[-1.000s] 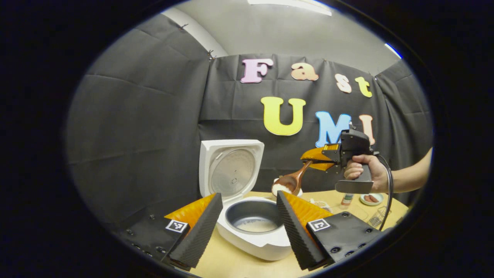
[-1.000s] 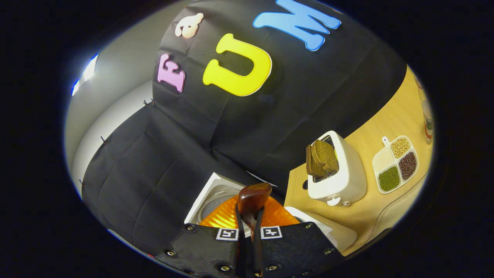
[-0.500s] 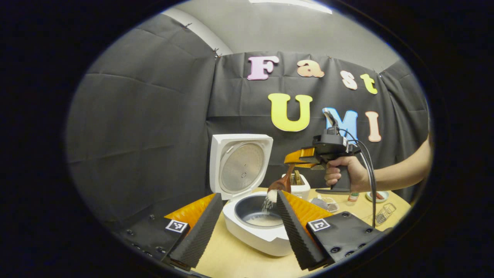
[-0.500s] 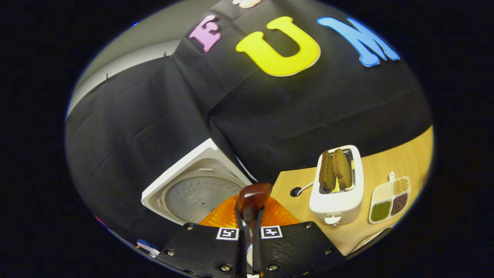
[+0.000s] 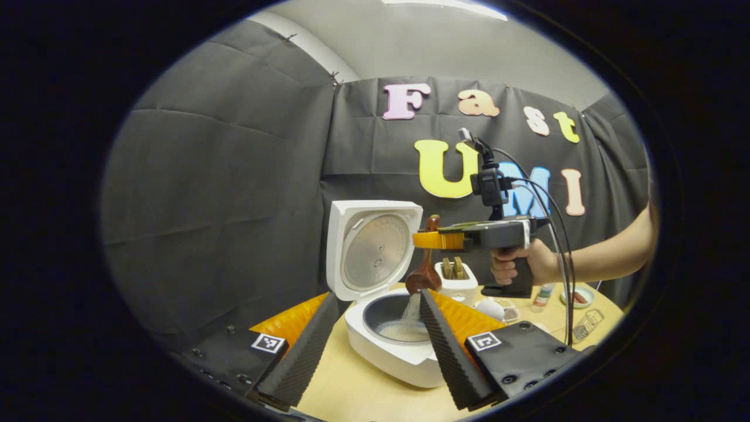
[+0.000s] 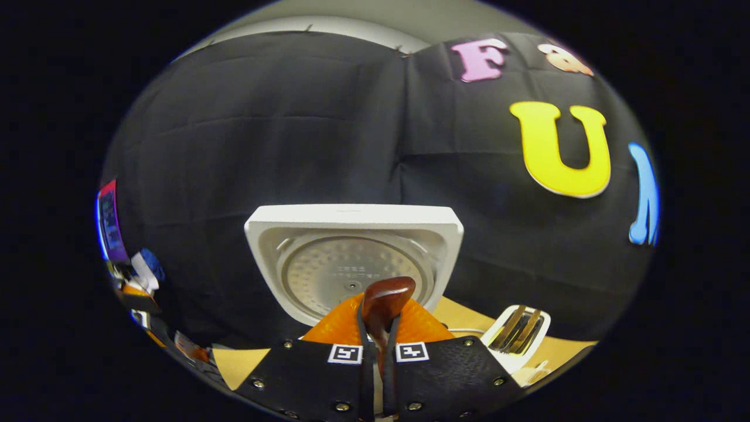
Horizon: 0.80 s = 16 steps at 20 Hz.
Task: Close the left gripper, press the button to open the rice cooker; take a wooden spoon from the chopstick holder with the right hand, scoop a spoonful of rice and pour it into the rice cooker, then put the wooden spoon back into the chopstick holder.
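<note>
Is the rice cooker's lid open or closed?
Open. The rice cooker has its lid standing straight up, and the spoon is tipping rice into the pot.

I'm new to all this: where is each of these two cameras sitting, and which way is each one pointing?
Left gripper view: rides on the left tongs, whose open fingers frame the open rice cooker on the table; farther off, a hand holds the right tongs, which tip the wooden spoon so rice falls into the pot.
Right gripper view: rides on the right tongs, facing the cooker's raised lid, its fingers shut on the spoon's handle.
Shared: the lid, the spoon, the toaster.
</note>
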Tool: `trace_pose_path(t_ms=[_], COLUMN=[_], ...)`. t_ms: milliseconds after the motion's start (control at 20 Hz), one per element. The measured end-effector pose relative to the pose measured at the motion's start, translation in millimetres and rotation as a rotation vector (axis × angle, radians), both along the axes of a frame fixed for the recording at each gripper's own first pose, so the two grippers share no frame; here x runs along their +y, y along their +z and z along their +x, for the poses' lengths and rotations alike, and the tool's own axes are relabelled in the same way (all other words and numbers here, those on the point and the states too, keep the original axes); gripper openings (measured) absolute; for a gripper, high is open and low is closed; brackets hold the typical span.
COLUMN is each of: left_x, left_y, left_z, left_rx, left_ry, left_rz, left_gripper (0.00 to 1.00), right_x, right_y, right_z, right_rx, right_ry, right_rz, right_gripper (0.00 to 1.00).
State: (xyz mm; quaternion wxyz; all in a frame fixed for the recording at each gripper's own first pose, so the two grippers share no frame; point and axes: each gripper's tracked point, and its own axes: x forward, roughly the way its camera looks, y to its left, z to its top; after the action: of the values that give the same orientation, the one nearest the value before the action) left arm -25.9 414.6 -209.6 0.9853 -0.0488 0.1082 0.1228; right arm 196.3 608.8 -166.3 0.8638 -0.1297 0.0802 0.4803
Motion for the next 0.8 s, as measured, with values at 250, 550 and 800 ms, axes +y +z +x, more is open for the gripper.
trace_pose_path(t_ms=[250, 550, 800], left_x=[-1, -2, -12], left_y=[0, 0, 12], left_z=[-3, -1, -2], left_rx=[0.001, -0.017, -0.036], left_ry=[0.003, -0.014, -0.069], left_rz=[0.004, -0.004, -0.031], left_gripper=[0.98, 0.98, 0.97], right_x=[1, -20, -74], right_y=[11, 15, 19], right_z=[-26, 20, 56], right_rx=[-0.11, 0.281, 0.621], right_ry=[0.097, -0.079, -0.253], right_rz=[-0.057, 0.226, 0.533], right_gripper=[0.07, 0.06, 0.06])
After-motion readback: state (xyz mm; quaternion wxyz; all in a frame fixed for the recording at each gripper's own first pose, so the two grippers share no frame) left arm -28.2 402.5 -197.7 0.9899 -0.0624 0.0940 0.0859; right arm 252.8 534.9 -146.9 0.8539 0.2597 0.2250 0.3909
